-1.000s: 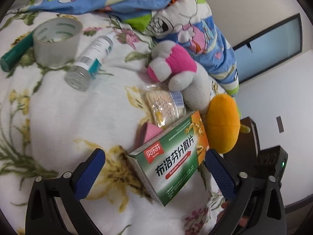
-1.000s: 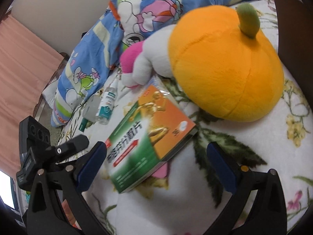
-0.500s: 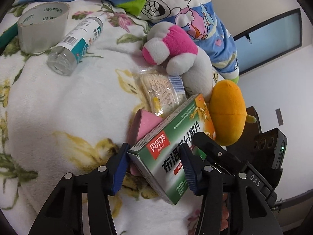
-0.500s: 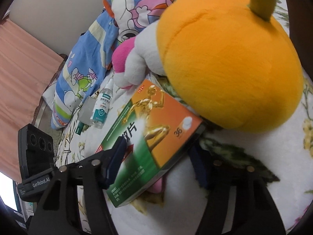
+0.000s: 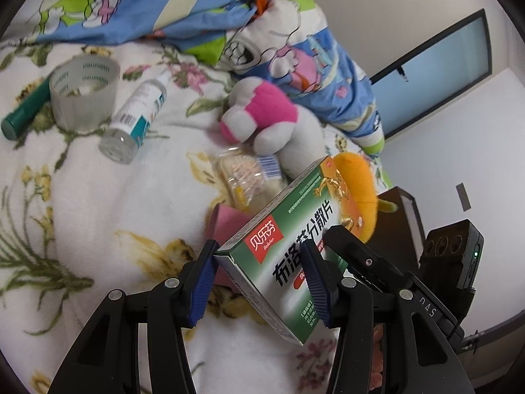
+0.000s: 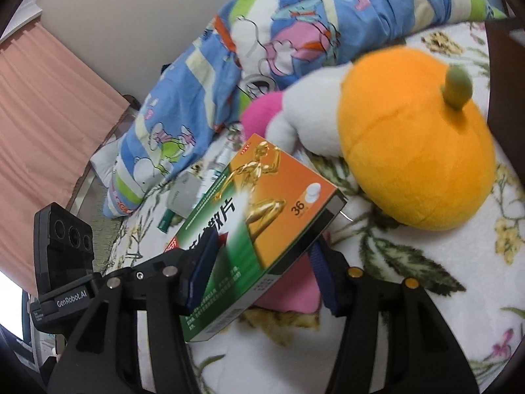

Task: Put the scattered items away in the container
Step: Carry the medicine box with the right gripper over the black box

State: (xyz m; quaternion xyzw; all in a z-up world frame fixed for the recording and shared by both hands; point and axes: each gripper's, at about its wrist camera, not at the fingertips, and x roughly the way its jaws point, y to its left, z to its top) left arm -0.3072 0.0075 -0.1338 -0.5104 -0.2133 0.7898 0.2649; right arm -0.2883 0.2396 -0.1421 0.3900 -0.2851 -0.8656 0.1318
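Glossy cardboard medicine box (image 5: pixel 288 229), fuzzy plush pumpkin (image 6: pixel 410 138), fleecy floral blanket (image 5: pixel 98 213), seemingly clear-plastic bottle (image 5: pixel 134 124).

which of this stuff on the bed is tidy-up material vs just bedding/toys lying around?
Likely job items:
medicine box, gripped by both the left gripper and the right gripper
spray bottle
tape roll
green marker
snack packet
pink item under the box

Likely just lying about:
plush toy
cartoon quilt
floral blanket

No container in view.
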